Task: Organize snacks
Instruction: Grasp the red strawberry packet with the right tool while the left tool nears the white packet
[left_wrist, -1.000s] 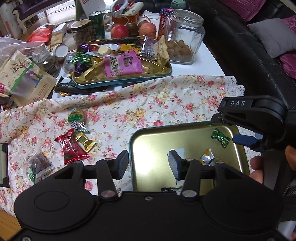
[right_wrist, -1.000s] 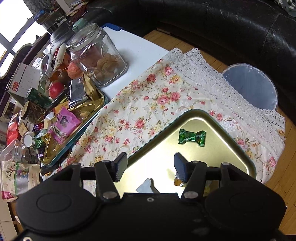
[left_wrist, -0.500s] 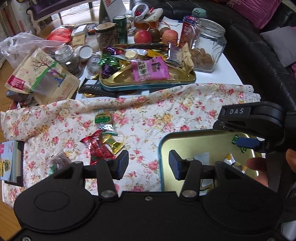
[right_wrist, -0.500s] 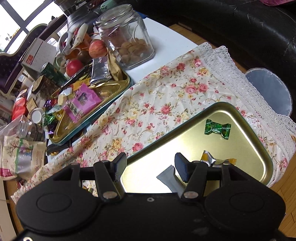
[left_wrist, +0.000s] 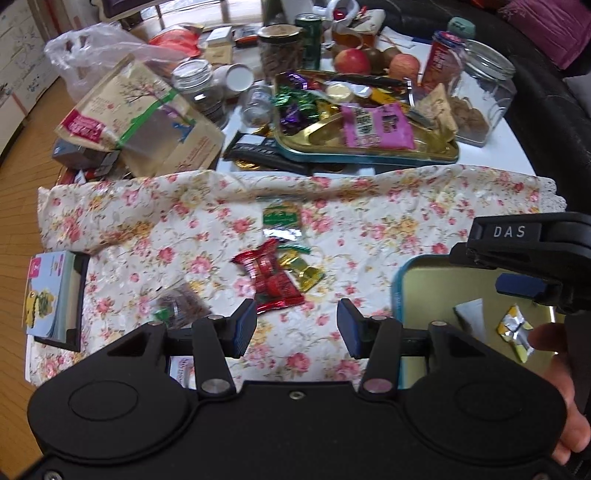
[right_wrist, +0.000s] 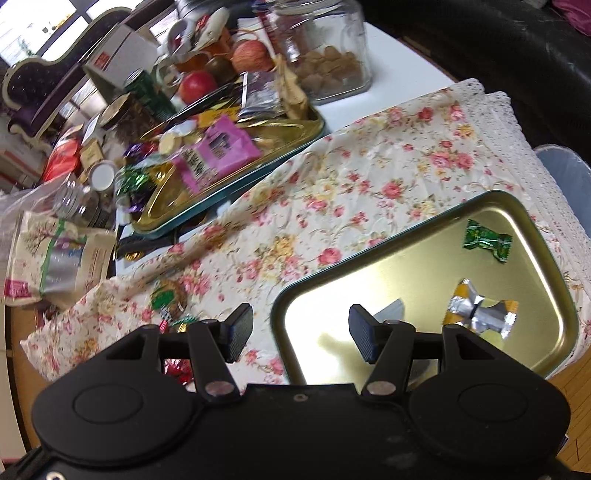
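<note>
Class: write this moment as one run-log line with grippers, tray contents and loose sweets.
left gripper open, empty | right gripper open, empty | gold tray: green candy, silver-yellow candy | floral cloth: red candy

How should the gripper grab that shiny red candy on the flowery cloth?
Probably pinch the red candy across its narrow middle, coming straight down with the open left gripper. It lies flat on the cloth, and a gold candy touches its right side, so avoid that edge.
</note>
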